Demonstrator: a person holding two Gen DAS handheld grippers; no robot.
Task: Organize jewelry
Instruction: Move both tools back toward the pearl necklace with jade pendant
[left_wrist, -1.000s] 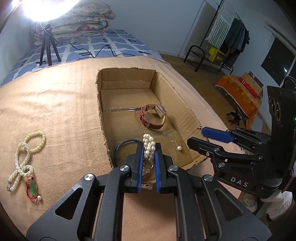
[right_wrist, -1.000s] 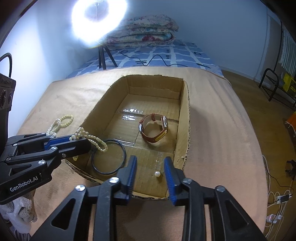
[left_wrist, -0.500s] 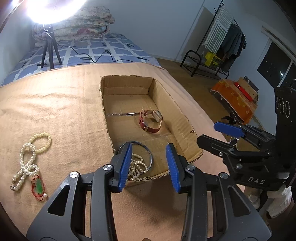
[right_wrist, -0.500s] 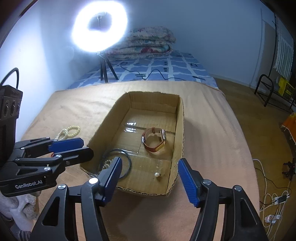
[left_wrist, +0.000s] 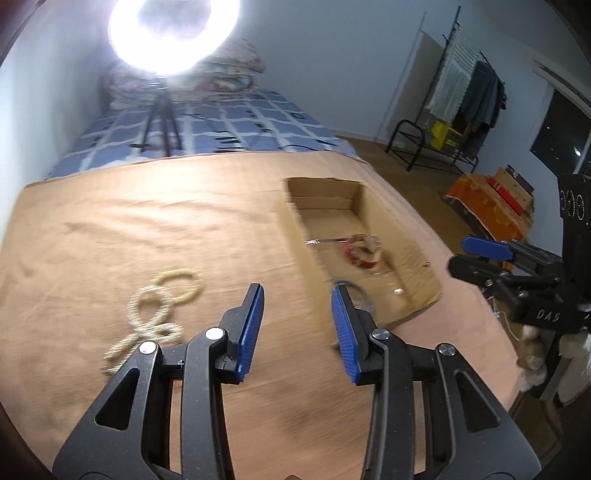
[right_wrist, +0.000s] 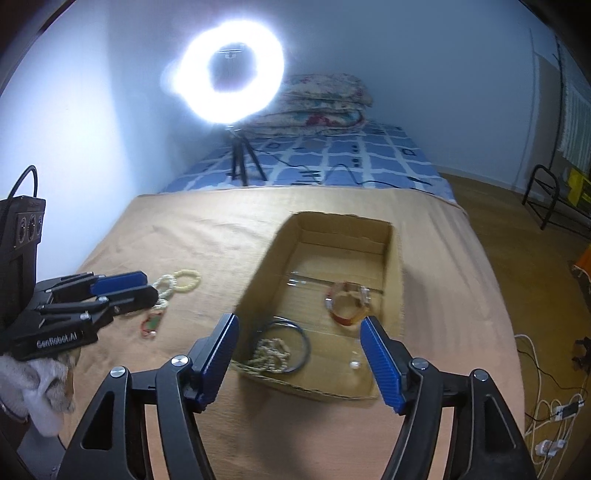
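Note:
A shallow cardboard box (right_wrist: 395, 258) (left_wrist: 424, 273) lies on the tan bedspread. In it are a red-strapped watch (right_wrist: 347, 304) (left_wrist: 364, 253), a dark hoop (right_wrist: 301, 339), a pearl bracelet (right_wrist: 271, 356) and a loose pearl (right_wrist: 354, 364). Left of the box lie a pearl necklace (left_wrist: 155, 314) (right_wrist: 166, 286), a pale bead bracelet (right_wrist: 188, 280) and a red-and-green pendant (right_wrist: 151, 323). My left gripper (left_wrist: 297, 325) is open and empty above the bedspread between necklace and box; it also shows in the right wrist view (right_wrist: 122, 288). My right gripper (right_wrist: 299, 362) is open and empty before the box's near edge.
A bright ring light on a tripod (right_wrist: 229, 74) stands on the blue checked bedding (right_wrist: 332, 162) behind. Folded quilts (right_wrist: 317, 99) lie by the wall. A clothes rack (left_wrist: 461, 96) and an orange-covered stand (left_wrist: 487, 206) are on the floor to the right.
My left gripper opened, dropped the pearl bracelet into the box by the hoop, then pulled back and swung left. My right gripper opened wider and drew back from the box.

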